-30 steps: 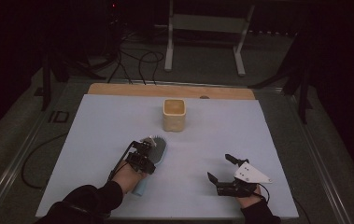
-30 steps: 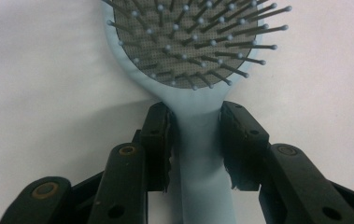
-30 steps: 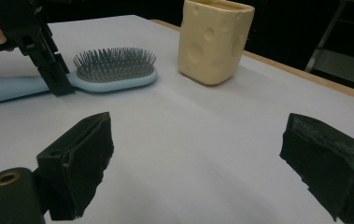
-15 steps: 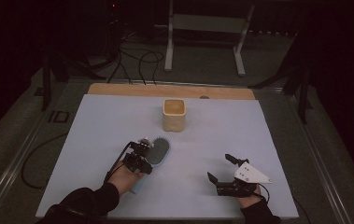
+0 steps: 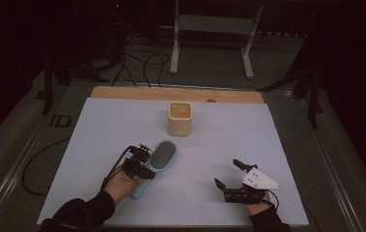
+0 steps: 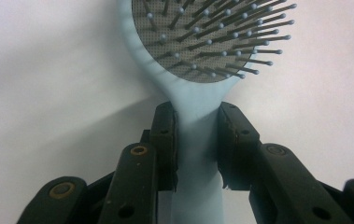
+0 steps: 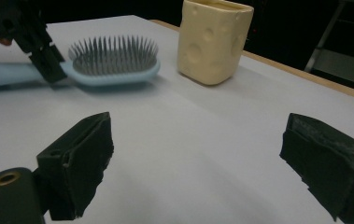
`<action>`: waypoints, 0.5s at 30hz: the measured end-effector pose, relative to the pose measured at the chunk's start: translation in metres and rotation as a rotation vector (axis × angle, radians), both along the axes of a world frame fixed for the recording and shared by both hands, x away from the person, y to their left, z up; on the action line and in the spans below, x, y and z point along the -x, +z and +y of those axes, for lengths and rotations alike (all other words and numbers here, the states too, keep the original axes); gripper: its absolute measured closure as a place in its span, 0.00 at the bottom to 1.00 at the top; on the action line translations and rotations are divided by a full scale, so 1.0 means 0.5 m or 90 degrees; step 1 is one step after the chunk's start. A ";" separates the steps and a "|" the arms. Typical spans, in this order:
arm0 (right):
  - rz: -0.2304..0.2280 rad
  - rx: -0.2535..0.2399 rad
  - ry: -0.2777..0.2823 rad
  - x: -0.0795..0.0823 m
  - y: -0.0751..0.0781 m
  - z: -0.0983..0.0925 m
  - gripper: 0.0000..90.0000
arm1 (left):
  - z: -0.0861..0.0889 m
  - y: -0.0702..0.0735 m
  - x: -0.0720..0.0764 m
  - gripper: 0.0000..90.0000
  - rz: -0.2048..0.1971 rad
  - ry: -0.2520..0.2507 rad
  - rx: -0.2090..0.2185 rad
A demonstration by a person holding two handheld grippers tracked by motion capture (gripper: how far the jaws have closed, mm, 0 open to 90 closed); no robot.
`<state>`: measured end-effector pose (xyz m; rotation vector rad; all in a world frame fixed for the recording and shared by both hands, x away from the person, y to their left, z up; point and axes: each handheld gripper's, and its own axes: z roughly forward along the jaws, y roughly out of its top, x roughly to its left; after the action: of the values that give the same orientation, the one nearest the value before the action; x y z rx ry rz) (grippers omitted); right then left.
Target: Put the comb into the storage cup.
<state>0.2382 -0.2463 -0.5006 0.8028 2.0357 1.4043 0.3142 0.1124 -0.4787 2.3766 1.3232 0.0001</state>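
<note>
The left gripper [image 6: 197, 135] is clamped on the neck of a pale blue hairbrush [image 6: 198, 60], its jaws pinching the handle just below the bristled head, which points ahead of it. Beyond the brush head and a little to the right stands a cream cup [image 5: 179, 118] on the tabletop [image 5: 267, 145]. The right gripper [image 5: 232, 175] rests low with its jaws spread wide, holding nothing, well apart from the brush. The grip sits on a narrow, smooth stretch of handle, so the heavier head could likely swivel or slip when lifted, and a swing toward the cup might knock it over.

A pale blue table [image 5: 98, 130] bears a cream cup [image 5: 179, 119] and a hairbrush [image 5: 162, 155].
</note>
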 end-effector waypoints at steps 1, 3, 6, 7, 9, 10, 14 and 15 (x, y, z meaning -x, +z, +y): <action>0.000 0.000 0.001 0.000 0.000 0.000 0.10 | 0.005 0.010 0.002 0.78 -0.022 -0.003 0.011; 0.000 -0.001 0.000 0.000 0.001 -0.001 0.10 | 0.010 0.019 0.005 0.78 -0.039 -0.004 0.026; -0.001 -0.001 0.001 0.000 0.001 0.000 0.10 | 0.016 0.031 0.009 0.78 -0.068 -0.010 0.046; -0.001 -0.002 0.001 0.000 0.001 0.000 0.10 | 0.019 0.035 0.009 0.78 -0.069 -0.011 0.058; -0.001 -0.001 0.001 0.000 0.000 0.000 0.10 | 0.022 0.042 0.013 0.78 -0.092 -0.011 0.062; 0.000 -0.001 0.001 0.000 0.000 0.000 0.10 | 0.025 0.044 0.013 0.78 -0.094 -0.015 0.074; -0.001 -0.001 0.000 0.000 0.000 0.000 0.10 | 0.034 0.054 0.016 0.78 -0.124 -0.017 0.091; -0.001 -0.001 0.000 0.000 0.000 0.000 0.10 | 0.036 0.055 0.016 0.78 -0.125 -0.018 0.103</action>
<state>0.2383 -0.2461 -0.5003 0.8022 2.0344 1.4069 0.3061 0.1306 -0.4511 2.1970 1.1518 0.1110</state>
